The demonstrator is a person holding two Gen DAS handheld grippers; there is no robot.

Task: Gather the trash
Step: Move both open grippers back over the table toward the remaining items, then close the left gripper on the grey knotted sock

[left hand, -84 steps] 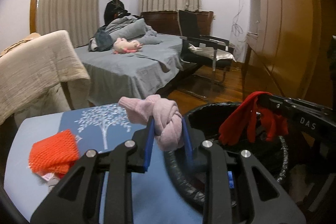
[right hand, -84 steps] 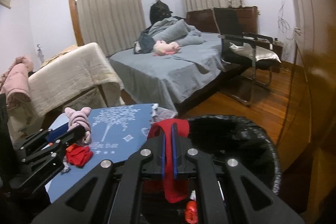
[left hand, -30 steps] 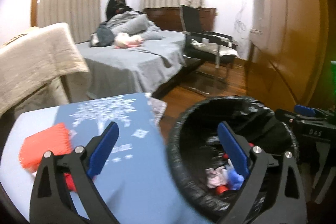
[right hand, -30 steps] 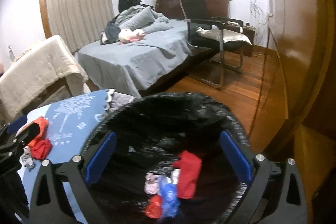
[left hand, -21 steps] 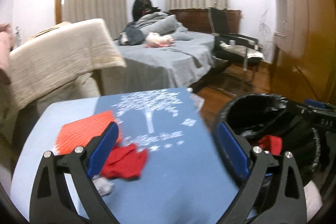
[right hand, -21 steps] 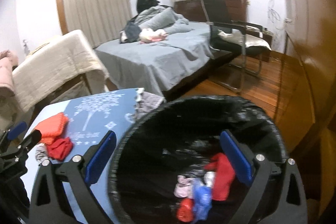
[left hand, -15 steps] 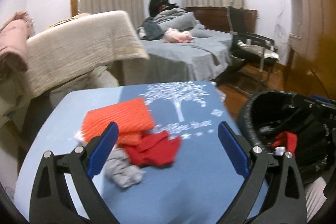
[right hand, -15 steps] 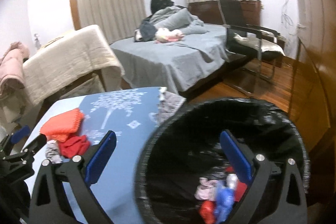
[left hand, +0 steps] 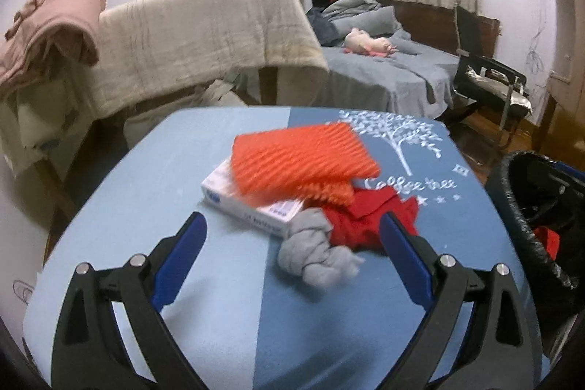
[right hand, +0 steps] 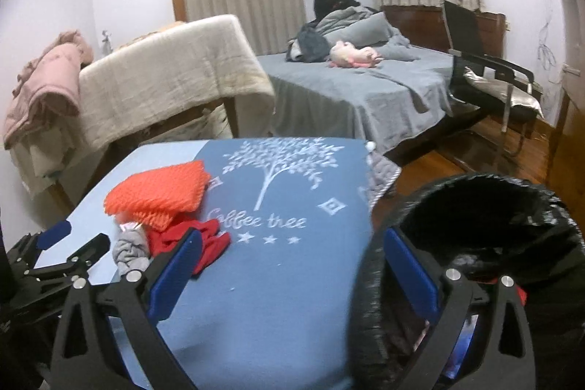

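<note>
the left tool (left hand: 290, 236) hung wide open and empty above the blue-covered bench (left hand: 153, 170), its blue pads either side of a knotted grey sock (left hand: 314, 254). the sock lay just beside a crumpled red cloth (left hand: 365, 221), with a white cardboard box (left hand: 248, 203) and an orange ribbed foam net (left hand: 299, 159) stacked behind, all near the middle of the bench. the right tool (right hand: 290, 265) was also wide open and empty, over the bench's right edge beside the black-lined round trash bin (right hand: 486, 207), which held a red scrap (left hand: 546, 238).
</note>
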